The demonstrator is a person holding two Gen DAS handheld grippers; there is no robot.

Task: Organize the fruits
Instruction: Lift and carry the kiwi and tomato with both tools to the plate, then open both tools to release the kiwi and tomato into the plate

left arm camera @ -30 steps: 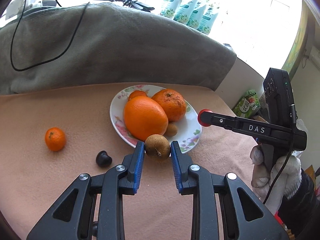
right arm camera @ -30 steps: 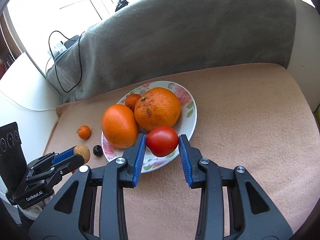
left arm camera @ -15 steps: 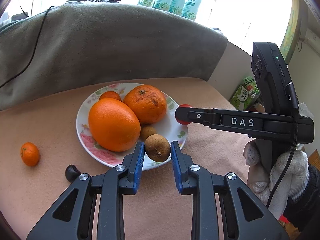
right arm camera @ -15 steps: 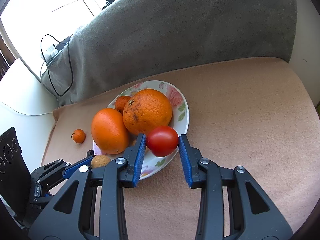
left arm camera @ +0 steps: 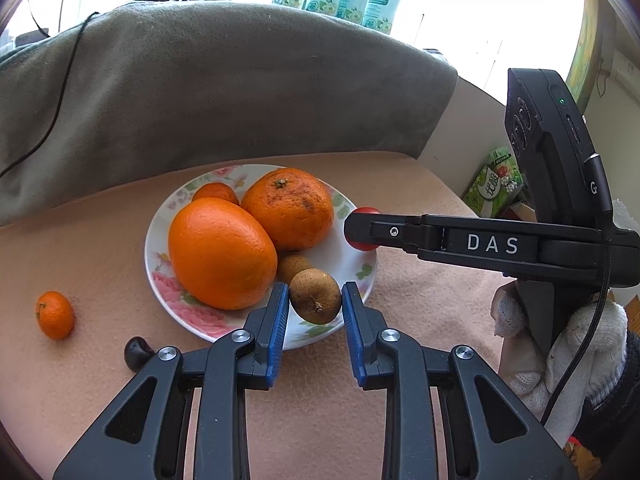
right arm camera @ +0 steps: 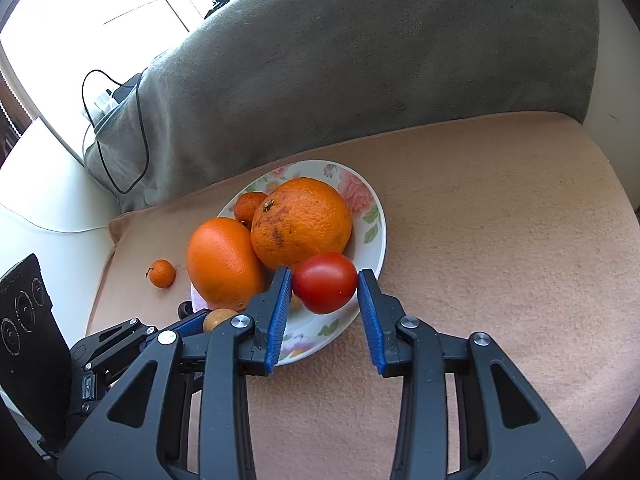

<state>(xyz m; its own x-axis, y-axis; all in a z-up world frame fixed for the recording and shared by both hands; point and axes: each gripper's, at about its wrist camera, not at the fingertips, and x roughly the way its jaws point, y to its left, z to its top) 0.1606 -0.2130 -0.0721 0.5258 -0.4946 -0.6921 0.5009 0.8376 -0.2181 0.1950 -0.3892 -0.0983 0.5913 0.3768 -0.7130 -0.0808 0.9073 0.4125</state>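
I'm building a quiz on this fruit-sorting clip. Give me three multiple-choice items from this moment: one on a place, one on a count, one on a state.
1. Where is the small mandarin left of the plate?
A. on the plate
B. on the beige cloth
C. in a gripper

2. How many orange citrus fruits lie on the plate?
A. one
B. three
C. five

3. What is between the right gripper pads?
A. a red tomato
B. nothing
C. a dark chestnut

Answers:
1 B, it sits on the cloth, clear of the rim.
2 B, two large and one small behind them.
3 A, the pads clamp the tomato above the plate.
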